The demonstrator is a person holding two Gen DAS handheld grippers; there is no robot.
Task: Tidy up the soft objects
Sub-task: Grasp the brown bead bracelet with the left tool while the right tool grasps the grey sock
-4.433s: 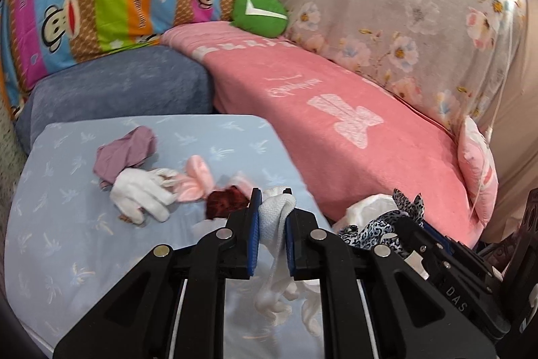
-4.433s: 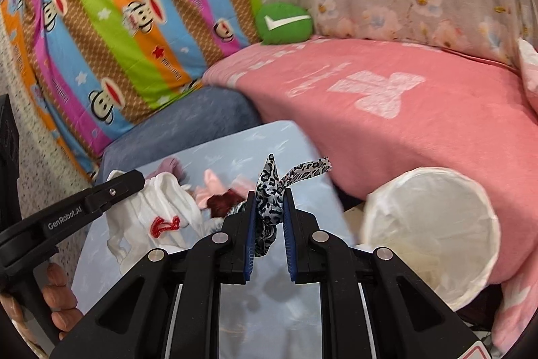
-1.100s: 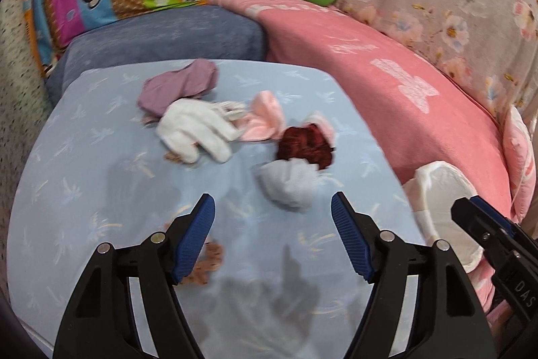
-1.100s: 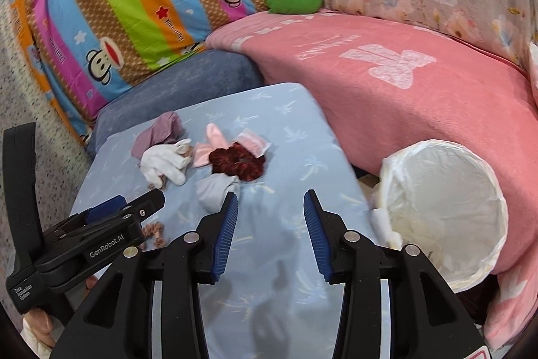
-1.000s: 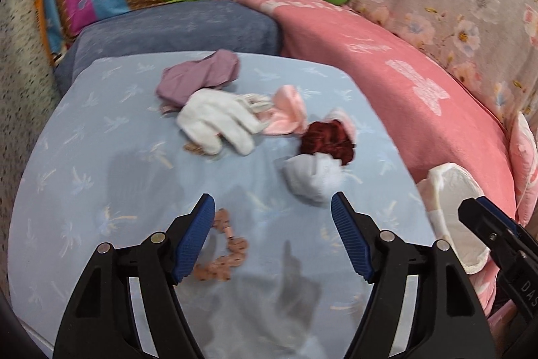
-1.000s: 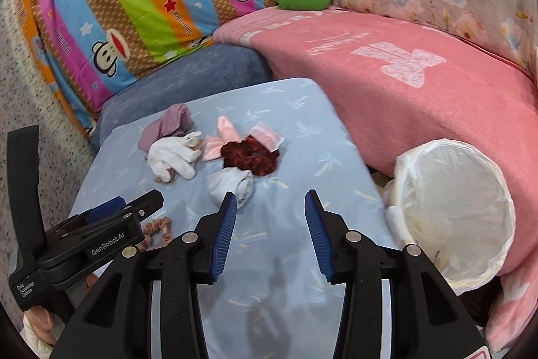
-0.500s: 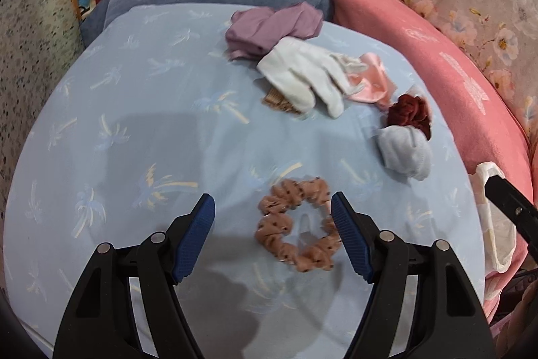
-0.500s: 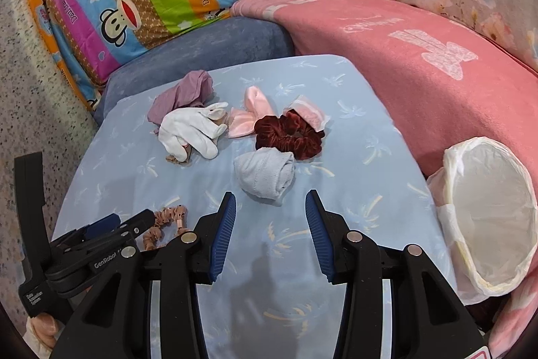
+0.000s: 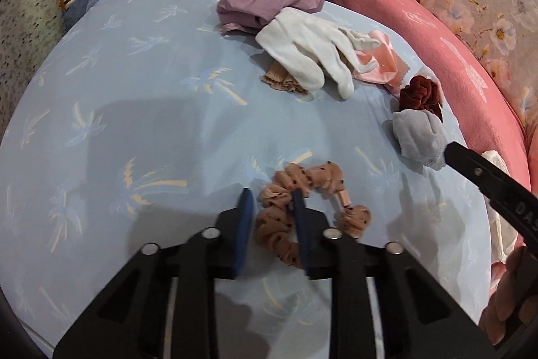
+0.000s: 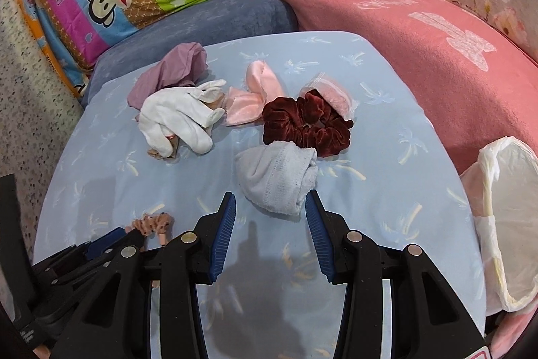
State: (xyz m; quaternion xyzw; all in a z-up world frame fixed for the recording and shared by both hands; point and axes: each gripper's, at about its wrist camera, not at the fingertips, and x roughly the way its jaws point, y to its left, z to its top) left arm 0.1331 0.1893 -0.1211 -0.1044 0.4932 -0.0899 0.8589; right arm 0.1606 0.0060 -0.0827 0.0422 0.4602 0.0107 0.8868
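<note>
Left gripper [image 9: 270,195]: jaws closing on one side of the tan scrunchie [image 9: 309,214]; the blue pads flank its gathered fabric and look to be touching it.
Tan scrunchie: flat on the blue sheet [image 9: 134,110], dotted, near the front edge; in the right view only a bit of it [image 10: 153,222] shows beside the left gripper's tip.
Purple cloth [image 10: 171,73]: far left of the pile, by the grey cushion [image 10: 201,22].
White glove [image 10: 178,120]: lies partly over the purple cloth.
Pink cloths [image 10: 255,93]: right of the glove, touching it.
Red scrunchie [image 10: 306,123]: rests on the pink cloths' near edge.
Grey sock [image 10: 279,177]: bunched, touching the red scrunchie.
Right gripper [image 10: 270,207]: half open, empty, pads either side of the sock's near end, not pressing it.
Bag [image 10: 504,224]: white, open-mouthed, off the sheet's right edge, against the pink blanket [image 10: 437,56].
</note>
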